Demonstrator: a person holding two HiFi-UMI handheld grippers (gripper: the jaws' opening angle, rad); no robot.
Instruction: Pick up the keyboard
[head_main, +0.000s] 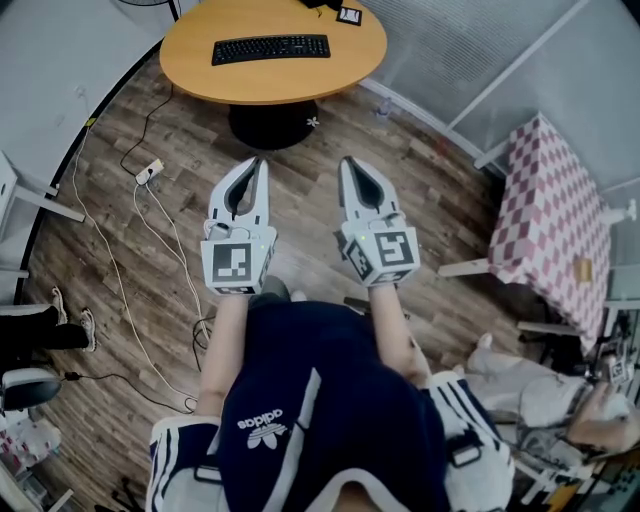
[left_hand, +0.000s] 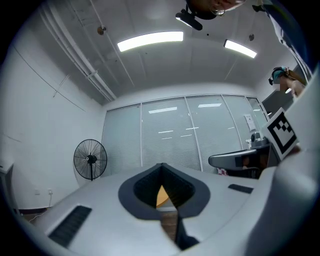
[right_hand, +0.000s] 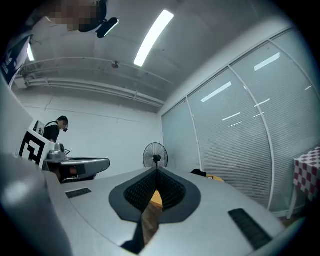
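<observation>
Two grippers hang side by side above the wooden floor (head_main: 305, 210), each with its jaws pressed together and nothing between them. In the head view the left gripper (head_main: 259, 166) and the right gripper (head_main: 348, 164) both point toward twelve o'clock, at a round orange table (head_main: 270, 85). The keyboard (head_main: 270, 48) lies flat on that table, well apart from both grippers. It is at twelve o'clock from the left gripper's tips and at about eleven o'clock from the right's. Each gripper view shows only a sliver of orange tabletop through the loop behind the closed tips, and a standing fan (left_hand: 90, 159) by the far wall.
</observation>
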